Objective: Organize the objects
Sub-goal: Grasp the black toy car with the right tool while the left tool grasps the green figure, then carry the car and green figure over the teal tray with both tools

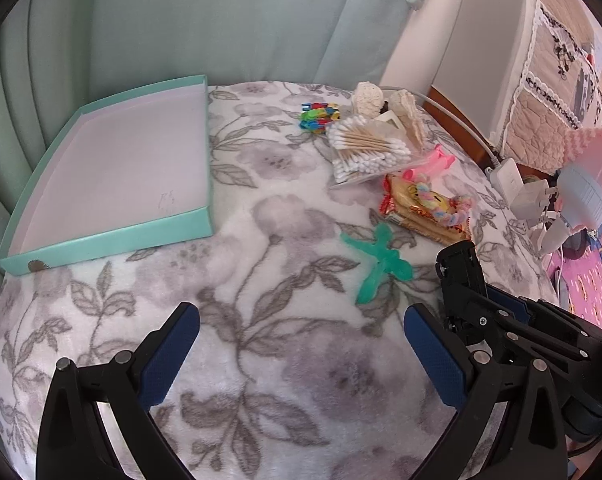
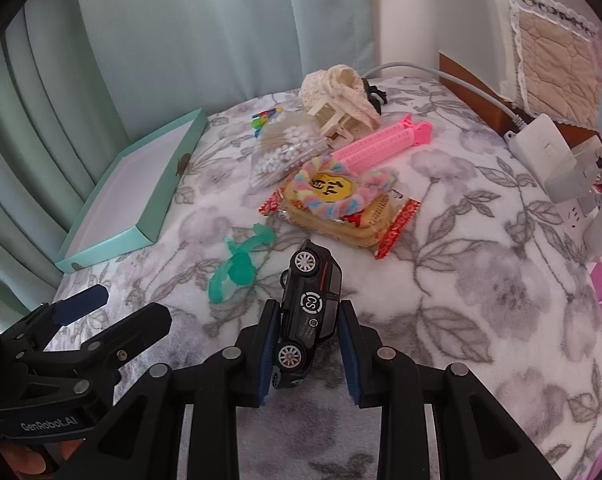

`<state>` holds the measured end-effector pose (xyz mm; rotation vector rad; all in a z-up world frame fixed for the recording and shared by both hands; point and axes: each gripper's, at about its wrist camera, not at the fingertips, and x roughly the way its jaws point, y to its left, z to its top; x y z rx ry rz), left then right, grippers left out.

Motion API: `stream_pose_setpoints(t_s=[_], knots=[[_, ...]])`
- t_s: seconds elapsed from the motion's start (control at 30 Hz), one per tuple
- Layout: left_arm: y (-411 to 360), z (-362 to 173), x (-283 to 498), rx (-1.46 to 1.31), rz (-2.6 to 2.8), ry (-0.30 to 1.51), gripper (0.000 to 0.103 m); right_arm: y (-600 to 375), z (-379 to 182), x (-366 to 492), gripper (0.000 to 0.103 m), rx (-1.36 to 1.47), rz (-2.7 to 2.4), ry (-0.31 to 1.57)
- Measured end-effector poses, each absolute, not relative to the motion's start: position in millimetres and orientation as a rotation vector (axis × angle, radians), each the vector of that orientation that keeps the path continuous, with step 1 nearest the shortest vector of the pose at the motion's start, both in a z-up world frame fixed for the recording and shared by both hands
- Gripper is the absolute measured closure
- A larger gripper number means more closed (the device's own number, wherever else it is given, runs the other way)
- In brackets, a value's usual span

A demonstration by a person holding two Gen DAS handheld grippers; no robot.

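While one black toy car (image 2: 309, 312) is clamped nose-down between the right gripper (image 2: 309, 344) pads, the left gripper (image 1: 301, 344) is held wide and empty. Beyond, one green dragonfly toy (image 2: 237, 264), one biscuit packet (image 2: 341, 216) and one teal box (image 1: 101, 168), far left, are seen.

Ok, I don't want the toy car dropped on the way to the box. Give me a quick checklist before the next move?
1. Right claw shut on the black toy car: ok.
2. Grip secure: cannot tell; the car sits tilted, nose up.
3. Teal box empty and open: ok.
4. Left claw open, holding nothing: ok.
5. Path clear: not ok; the left claw is between car and box, and the green toy lies below.
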<state>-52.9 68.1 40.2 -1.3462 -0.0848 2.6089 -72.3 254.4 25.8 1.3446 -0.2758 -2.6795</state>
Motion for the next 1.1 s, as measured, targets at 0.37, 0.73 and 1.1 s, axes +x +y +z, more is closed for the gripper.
stream_pose_setpoints(t_s=[0.37,0.73,1.1], knots=[[116,33,-85,-1.403,2.523,-0.049,0.025,295,36,-69,0.072,1.288,-2.752,-0.385],[126,28,-85,-1.422,2.529,-0.010,0.078,305,36,-68,0.072,1.267,-2.757,-0.427],[125,38,-79,-1.389,2.535,-0.002,0.082,300,38,-68,0.072,1.271,-2.756,-0.401]])
